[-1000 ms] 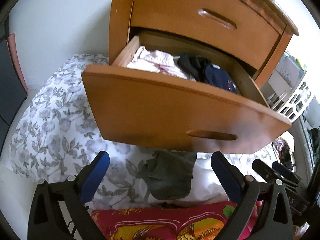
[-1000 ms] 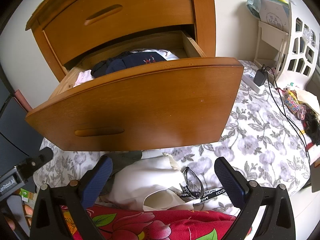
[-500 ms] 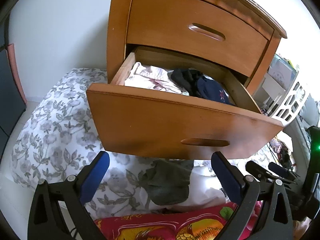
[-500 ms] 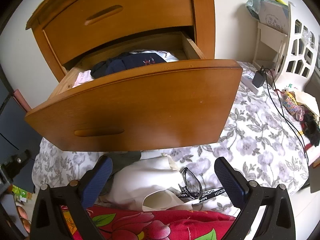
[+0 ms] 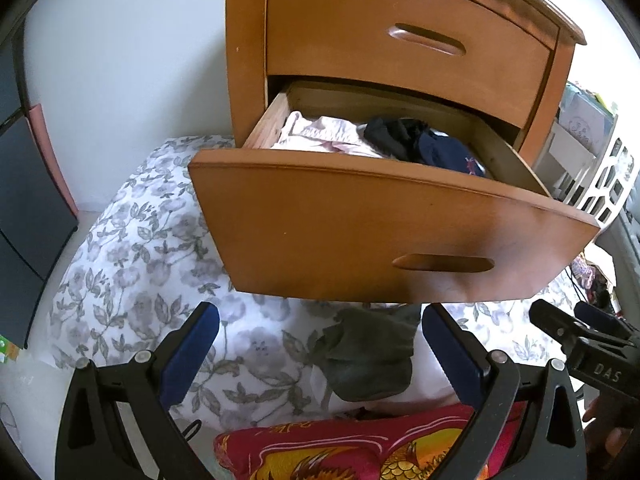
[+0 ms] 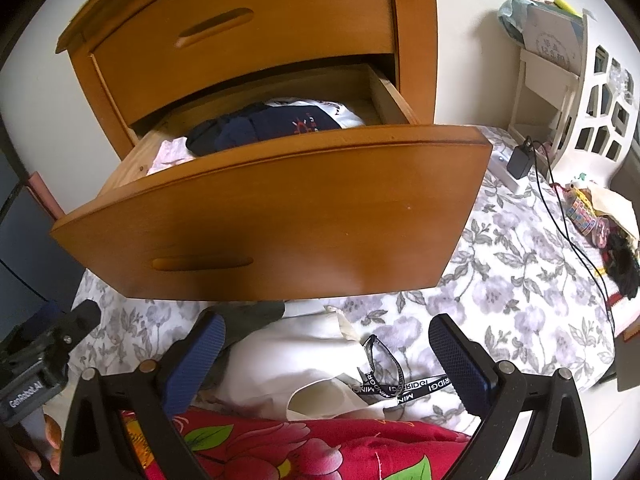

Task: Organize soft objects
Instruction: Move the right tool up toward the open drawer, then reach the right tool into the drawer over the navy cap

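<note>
A wooden chest stands on a floral bedspread with its lower drawer [image 5: 384, 236] [image 6: 280, 216] pulled out. Inside lie a pink garment [image 5: 320, 136], a black and navy garment [image 5: 424, 146] [image 6: 260, 128] and white cloth [image 6: 344, 114]. Below the drawer front, a grey-green garment [image 5: 368, 356] and a white cloth bag [image 6: 288, 364] with a black lanyard [image 6: 384, 376] rest on the bed. My left gripper [image 5: 320, 352] is open above the grey-green garment. My right gripper [image 6: 326, 364] is open above the white bag. Neither holds anything.
A red flowered cloth [image 5: 348, 452] [image 6: 304, 448] lies at the near edge. The upper drawer [image 5: 408, 36] is closed. A white lattice shelf [image 6: 592, 108], a black charger [image 6: 520, 160] with cable and a heap of small items [image 6: 600, 216] sit to the right. Dark furniture [image 5: 24, 184] stands left.
My left gripper has drawn back and risen from the drawer, so more of the chest and drawer contents show. The right gripper has barely moved. Both stay open.
</note>
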The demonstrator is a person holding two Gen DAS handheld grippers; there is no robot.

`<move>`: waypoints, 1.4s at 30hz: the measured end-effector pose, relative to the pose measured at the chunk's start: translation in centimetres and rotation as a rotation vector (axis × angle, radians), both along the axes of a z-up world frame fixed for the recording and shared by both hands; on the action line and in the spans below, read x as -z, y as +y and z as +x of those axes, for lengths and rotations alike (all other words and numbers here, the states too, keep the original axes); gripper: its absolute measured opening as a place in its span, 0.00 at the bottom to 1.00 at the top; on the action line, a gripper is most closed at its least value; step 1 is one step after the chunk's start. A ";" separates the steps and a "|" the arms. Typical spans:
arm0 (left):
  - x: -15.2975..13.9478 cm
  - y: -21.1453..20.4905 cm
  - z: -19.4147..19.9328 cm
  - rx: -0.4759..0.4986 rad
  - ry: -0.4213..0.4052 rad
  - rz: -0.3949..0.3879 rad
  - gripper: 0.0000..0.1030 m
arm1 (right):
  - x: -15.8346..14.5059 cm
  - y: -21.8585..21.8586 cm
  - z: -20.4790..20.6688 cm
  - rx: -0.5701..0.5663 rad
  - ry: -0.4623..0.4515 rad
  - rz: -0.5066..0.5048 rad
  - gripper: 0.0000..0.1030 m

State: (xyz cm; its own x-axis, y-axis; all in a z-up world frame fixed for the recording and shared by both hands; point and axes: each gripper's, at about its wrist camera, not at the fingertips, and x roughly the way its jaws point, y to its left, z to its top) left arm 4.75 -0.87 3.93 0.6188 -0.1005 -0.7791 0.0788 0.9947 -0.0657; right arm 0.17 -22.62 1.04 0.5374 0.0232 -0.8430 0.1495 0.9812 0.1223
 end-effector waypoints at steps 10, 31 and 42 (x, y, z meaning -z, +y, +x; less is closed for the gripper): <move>0.1 0.0 -0.3 -0.020 -0.022 0.013 0.98 | -1.2 0.5 0.1 -0.042 -0.010 -0.014 1.00; -0.2 0.1 -0.4 -0.023 -0.053 -0.023 0.98 | -10.3 0.8 5.9 -0.138 -0.118 0.018 1.00; 0.2 -0.2 -0.2 0.022 -0.029 -0.029 0.98 | -10.2 1.7 13.7 -0.226 0.010 0.027 1.00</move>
State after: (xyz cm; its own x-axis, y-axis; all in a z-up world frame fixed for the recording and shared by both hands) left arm 4.52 -1.07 3.71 0.6385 -0.1364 -0.7574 0.1028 0.9905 -0.0918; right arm 13.88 -20.92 11.26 0.5074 0.1647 -0.8459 -0.0724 0.9862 0.1486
